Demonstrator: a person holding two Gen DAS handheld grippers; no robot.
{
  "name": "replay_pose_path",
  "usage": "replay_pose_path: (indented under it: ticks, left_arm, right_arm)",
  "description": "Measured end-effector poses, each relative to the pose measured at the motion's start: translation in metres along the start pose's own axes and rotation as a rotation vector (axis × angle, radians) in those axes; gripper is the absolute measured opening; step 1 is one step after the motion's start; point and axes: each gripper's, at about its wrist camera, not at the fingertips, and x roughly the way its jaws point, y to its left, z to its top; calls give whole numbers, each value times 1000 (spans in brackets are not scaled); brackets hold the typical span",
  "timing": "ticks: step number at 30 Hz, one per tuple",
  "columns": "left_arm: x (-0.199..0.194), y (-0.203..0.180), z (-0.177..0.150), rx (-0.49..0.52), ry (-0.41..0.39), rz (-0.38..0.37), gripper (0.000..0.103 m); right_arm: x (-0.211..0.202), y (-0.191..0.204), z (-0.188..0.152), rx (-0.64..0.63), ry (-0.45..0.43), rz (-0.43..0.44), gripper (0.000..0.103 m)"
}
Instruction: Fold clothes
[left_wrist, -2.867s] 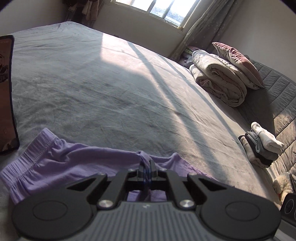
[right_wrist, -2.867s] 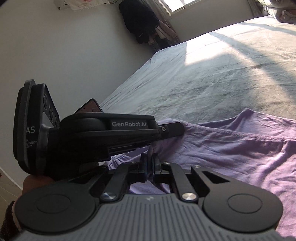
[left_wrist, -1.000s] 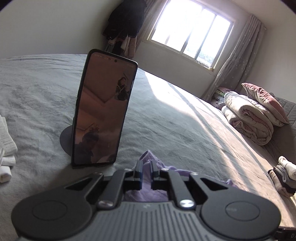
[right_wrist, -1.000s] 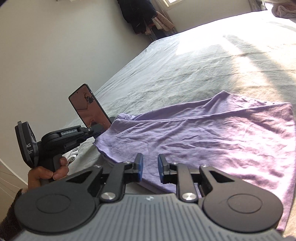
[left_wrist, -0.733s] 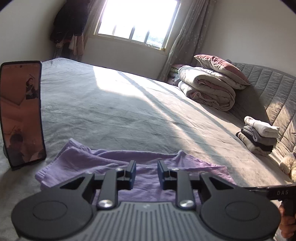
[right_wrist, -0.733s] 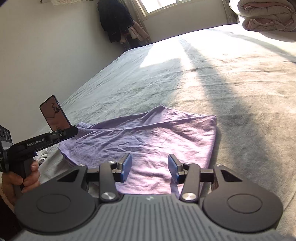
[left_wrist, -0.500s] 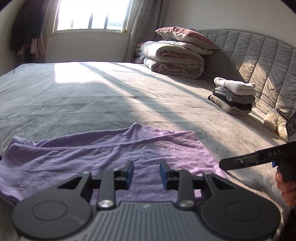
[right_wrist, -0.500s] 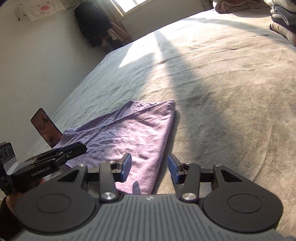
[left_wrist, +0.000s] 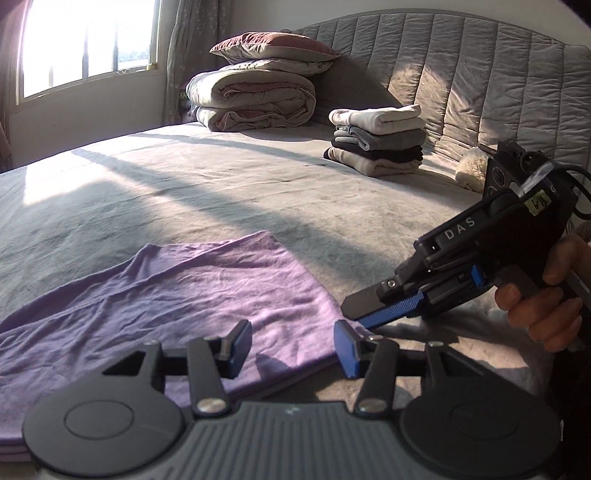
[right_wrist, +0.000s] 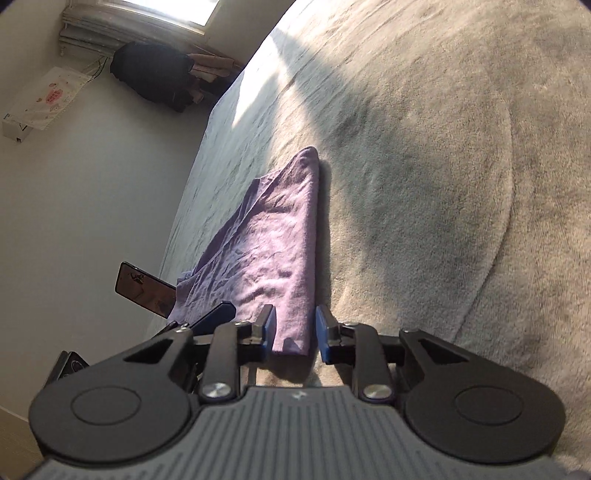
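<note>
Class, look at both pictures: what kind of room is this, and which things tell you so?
Most likely a bedroom: a wide grey bed with a quilted headboard, and a folded duvet under a pillow.

Sunlight is streaming through the window (left_wrist: 88, 44), blowing it out white and casting long shadow bands across the bed (left_wrist: 221, 192). Fisheye bending is curving the edges; the right view is blurring slightly.

purple garment (left_wrist: 166, 302) running off the left frame edge, its near edge lying hidden behind the left gripper (left_wrist: 291, 349), phone (right_wrist: 144, 283) screen showing too small to read
</note>
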Motion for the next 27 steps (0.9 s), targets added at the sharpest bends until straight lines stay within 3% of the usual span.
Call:
replay_pose_path:
  ticks: [12, 13, 18, 21, 24, 26, 27]
  left_arm:
    - [6, -42, 1, 197, 11, -12, 52]
    - [7, -45, 2, 212, 9, -5, 52]
    - [10, -62, 0, 302, -15, 41, 51]
    - [12, -69, 0, 346, -30, 107, 51]
    - [19, -72, 0, 369, -13, 185, 40]
    - [23, -73, 0, 376, 3, 230, 27]
    - [25, -72, 1, 365, 14, 233, 14]
  right_arm:
    - [4, 13, -3, 12, 49, -4, 18]
    - [5, 14, -3, 16, 47, -3, 9]
    - [3, 21, 3, 32, 48, 36, 8]
    - [2, 31, 8, 18, 47, 53, 7]
    - [1, 37, 11, 4, 47, 64, 7]
    - [-1, 37, 14, -7, 48, 65, 7]
    - [-4, 36, 16, -15, 49, 62, 7]
